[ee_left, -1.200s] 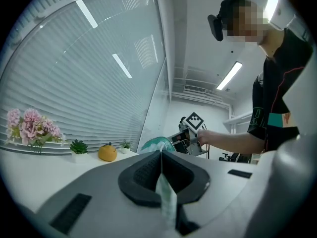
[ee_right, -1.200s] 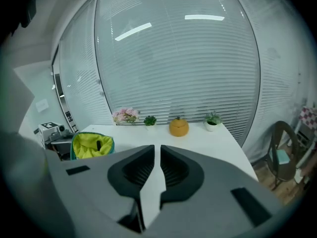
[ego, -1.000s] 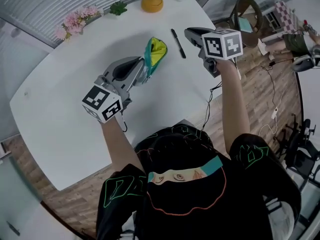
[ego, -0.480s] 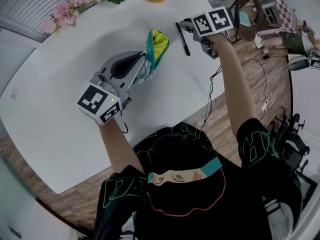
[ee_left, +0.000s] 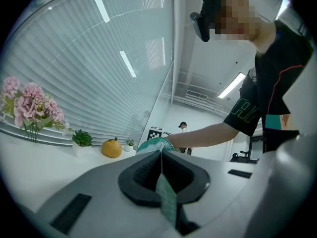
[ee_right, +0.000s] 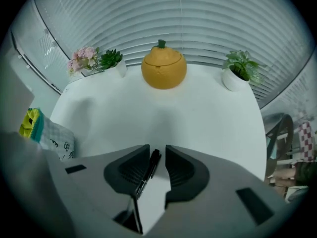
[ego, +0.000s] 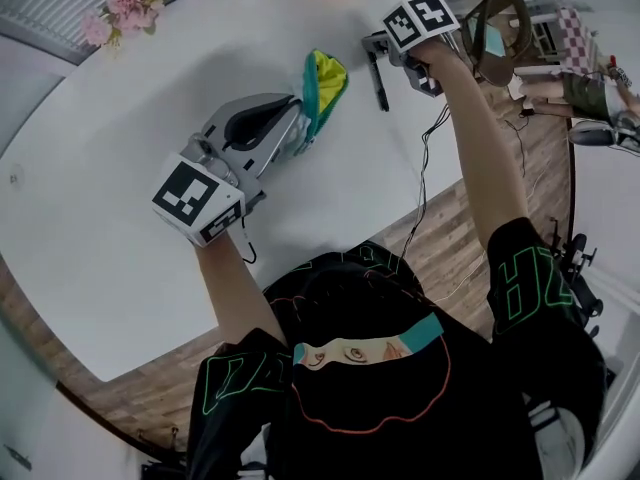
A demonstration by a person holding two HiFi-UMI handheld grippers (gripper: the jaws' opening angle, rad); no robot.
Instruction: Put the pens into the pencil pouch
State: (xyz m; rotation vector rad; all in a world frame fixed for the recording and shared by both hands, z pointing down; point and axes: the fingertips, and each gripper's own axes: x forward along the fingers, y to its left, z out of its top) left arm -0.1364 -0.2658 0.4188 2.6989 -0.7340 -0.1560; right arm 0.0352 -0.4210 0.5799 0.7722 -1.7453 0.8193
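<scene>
Right gripper has dropped over pen, jaws just opening astride it, no grip; left gripper pinches pouch edge; pen not yet in.

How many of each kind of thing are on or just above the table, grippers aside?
Black pen: 1
Pencil pouch: 1
Pink flower bunch: 1
Potted green plants: 2
Orange pumpkin-shaped jar: 1
Total: 6

The left gripper and the right gripper were grey moulded shells with black ribbed pads. Each carried a white cube printed with black square markers. A thin black cable trailed from the right unit. The person wore a black short-sleeved shirt with green line graphics on the sleeves.
</scene>
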